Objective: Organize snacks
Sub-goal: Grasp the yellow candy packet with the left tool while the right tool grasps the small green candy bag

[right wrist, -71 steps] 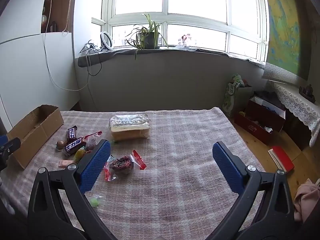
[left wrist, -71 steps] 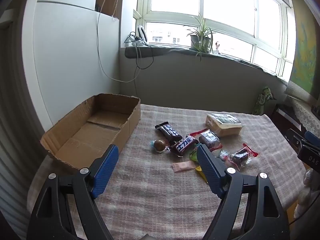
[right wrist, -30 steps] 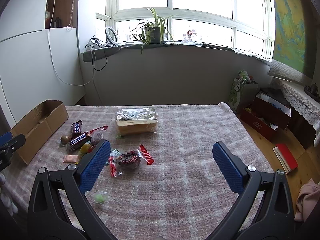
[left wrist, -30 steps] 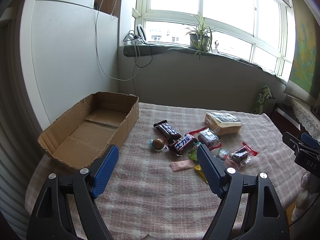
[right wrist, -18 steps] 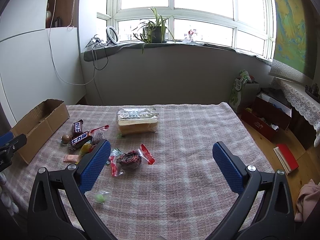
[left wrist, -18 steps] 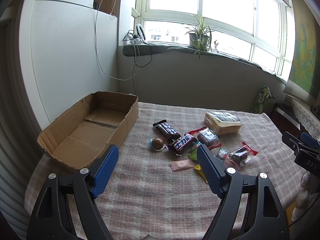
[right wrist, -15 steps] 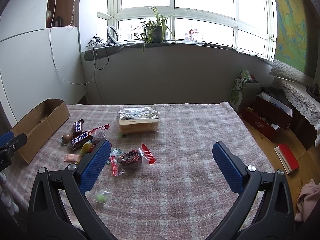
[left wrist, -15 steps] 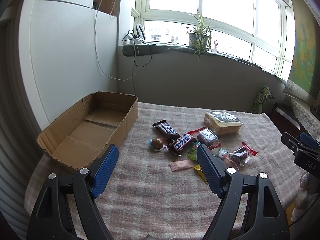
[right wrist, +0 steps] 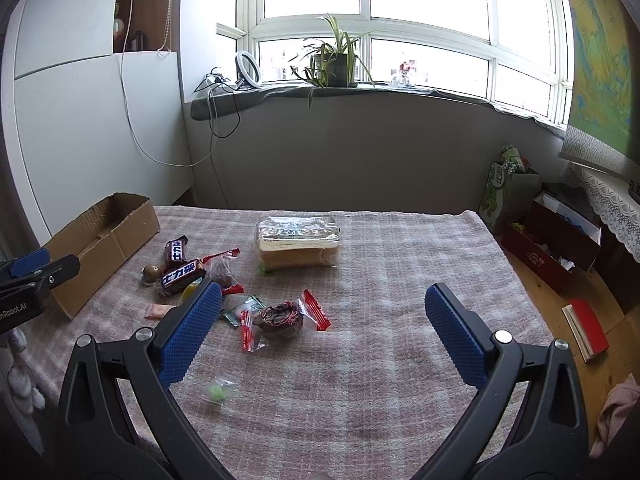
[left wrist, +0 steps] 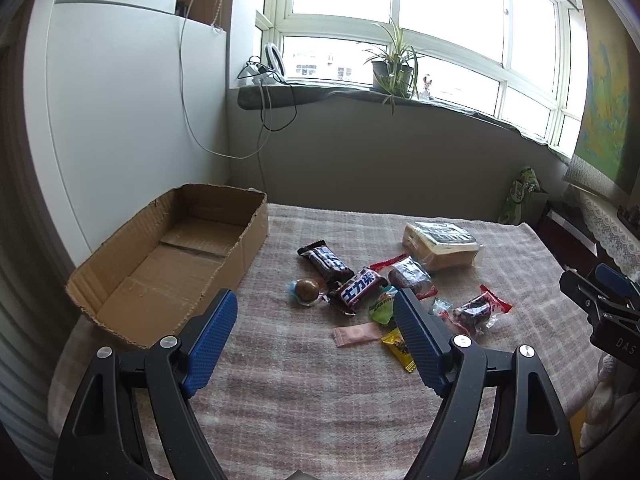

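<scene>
An empty cardboard box (left wrist: pixel 168 264) (right wrist: pixel 104 236) lies at the table's left side. Right of it is a loose pile of snacks: two dark chocolate bars (left wrist: pixel 326 262) (right wrist: pixel 182 272), a round brown sweet (left wrist: pixel 306 290), a pink sachet (left wrist: pixel 357 335), a red-edged clear packet (left wrist: pixel 476 310) (right wrist: pixel 280 318) and a wrapped bread pack (left wrist: pixel 440 245) (right wrist: pixel 298 242). A small green candy (right wrist: pixel 216 392) lies apart, near the front. My left gripper (left wrist: pixel 314 318) hangs open above the cloth in front of the pile. My right gripper (right wrist: pixel 320 304) is open too, over the table's right half, holding nothing.
A checked pink cloth (right wrist: pixel 400 280) covers the table. Beyond the far edge is a grey wall and a windowsill with a potted plant (right wrist: pixel 334 62). To the right the floor holds boxes (right wrist: pixel 556 240) and a red book (right wrist: pixel 586 328).
Both grippers have drifted slightly, so the snacks and box shift a little in each view. Neither gripper has changed its opening and nothing on the table has moved.
</scene>
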Demonstrator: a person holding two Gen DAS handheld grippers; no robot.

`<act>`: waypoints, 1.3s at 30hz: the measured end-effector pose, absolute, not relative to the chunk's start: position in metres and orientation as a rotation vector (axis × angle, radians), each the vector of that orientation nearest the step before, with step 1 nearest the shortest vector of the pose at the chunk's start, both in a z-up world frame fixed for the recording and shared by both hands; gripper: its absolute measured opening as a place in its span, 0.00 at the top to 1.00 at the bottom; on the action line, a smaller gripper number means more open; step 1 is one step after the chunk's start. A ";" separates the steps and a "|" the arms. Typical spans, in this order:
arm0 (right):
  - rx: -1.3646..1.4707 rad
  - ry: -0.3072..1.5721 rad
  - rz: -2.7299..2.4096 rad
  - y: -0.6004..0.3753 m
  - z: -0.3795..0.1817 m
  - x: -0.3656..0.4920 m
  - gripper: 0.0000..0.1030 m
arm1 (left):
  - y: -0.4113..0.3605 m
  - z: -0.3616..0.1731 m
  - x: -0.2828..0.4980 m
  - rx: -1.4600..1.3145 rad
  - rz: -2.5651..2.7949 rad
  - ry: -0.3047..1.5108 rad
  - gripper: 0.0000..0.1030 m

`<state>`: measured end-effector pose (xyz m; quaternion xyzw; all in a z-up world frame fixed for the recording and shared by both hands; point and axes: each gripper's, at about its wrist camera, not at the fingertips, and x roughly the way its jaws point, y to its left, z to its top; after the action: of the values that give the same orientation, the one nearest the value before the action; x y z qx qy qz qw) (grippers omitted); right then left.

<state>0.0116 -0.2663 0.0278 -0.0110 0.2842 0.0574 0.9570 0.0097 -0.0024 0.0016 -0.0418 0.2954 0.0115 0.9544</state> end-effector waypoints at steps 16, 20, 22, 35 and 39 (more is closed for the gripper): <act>-0.072 0.722 0.297 -0.257 -0.008 0.008 0.09 | -0.011 -0.034 0.023 -0.085 -0.061 0.725 0.26; -0.054 0.788 0.378 -0.246 -0.022 0.012 0.18 | -0.014 -0.045 0.029 -0.116 -0.115 0.779 0.37; -0.042 0.826 0.422 -0.239 -0.031 0.015 0.26 | -0.019 -0.050 0.032 -0.125 -0.147 0.804 0.43; 0.001 0.978 0.532 -0.203 -0.069 0.031 0.53 | -0.042 -0.073 0.062 -0.220 -0.318 0.947 0.67; -0.003 0.992 0.519 -0.202 -0.069 0.038 0.56 | -0.043 -0.079 0.070 -0.215 -0.310 0.971 0.67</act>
<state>0.0381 -0.2020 -0.0691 -0.0016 0.4706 0.2461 0.8473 0.0705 -0.0429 -0.0788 -0.1027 0.4636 -0.1482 0.8675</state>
